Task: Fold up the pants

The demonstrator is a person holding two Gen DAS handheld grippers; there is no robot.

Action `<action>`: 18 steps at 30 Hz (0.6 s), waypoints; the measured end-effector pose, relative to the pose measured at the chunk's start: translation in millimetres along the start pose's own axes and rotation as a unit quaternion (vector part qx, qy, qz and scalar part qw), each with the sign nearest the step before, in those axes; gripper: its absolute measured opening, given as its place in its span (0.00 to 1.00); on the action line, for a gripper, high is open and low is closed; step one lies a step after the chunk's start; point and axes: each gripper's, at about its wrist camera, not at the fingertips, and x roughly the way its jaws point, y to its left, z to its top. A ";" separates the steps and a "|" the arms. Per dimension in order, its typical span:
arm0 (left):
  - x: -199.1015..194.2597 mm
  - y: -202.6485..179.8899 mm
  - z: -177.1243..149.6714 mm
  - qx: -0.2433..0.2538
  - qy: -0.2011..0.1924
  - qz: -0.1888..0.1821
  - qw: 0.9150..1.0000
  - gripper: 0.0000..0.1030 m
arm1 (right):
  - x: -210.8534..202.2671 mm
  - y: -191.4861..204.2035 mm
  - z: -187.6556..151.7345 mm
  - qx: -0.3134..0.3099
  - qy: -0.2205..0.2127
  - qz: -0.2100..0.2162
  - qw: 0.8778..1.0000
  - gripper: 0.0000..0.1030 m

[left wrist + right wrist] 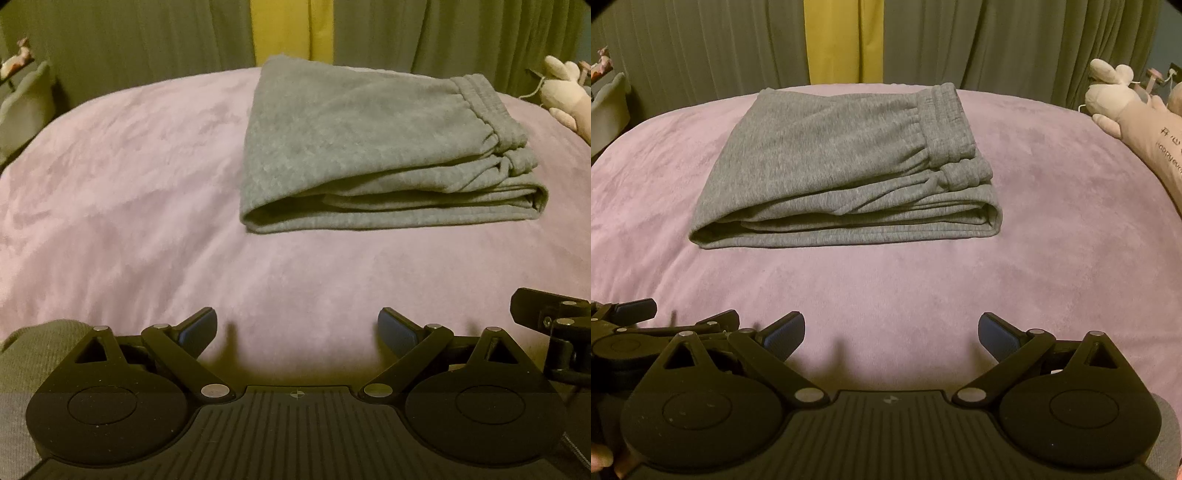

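- The left gripper (297, 332) has its blue-padded fingers (197, 328) spread wide, with nothing between them; they hang over bare blanket near the front edge of the bed.
- The right gripper (891, 334) stands the same way: fingers (785, 334) wide apart, empty, above bare blanket.
- The two grippers sit side by side. In the left wrist view part of the right gripper shows at the right edge; in the right wrist view the left gripper shows at the left edge.
- The pants (834, 166), grey with a gathered waistband, lie folded into a compact stack of layers well ahead of both grippers, touched by neither.
- The waistband (945, 125) lies on top toward the right side of the stack; the layered edges face the cameras.
- The pants rest on a pink plush blanket (122, 177) that covers the bed.
- A pale plush toy (1130, 114) lies at the bed's right edge, apart from the pants.
- Grey-green curtains (1015, 44) hang behind the bed, with a yellow strip (834, 40) between them.
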 end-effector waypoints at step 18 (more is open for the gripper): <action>2.5 -2.1 0.1 0.006 0.009 0.004 1.000 0.95 | 1.5 1.2 -3.2 0.002 0.004 0.002 1.000 0.97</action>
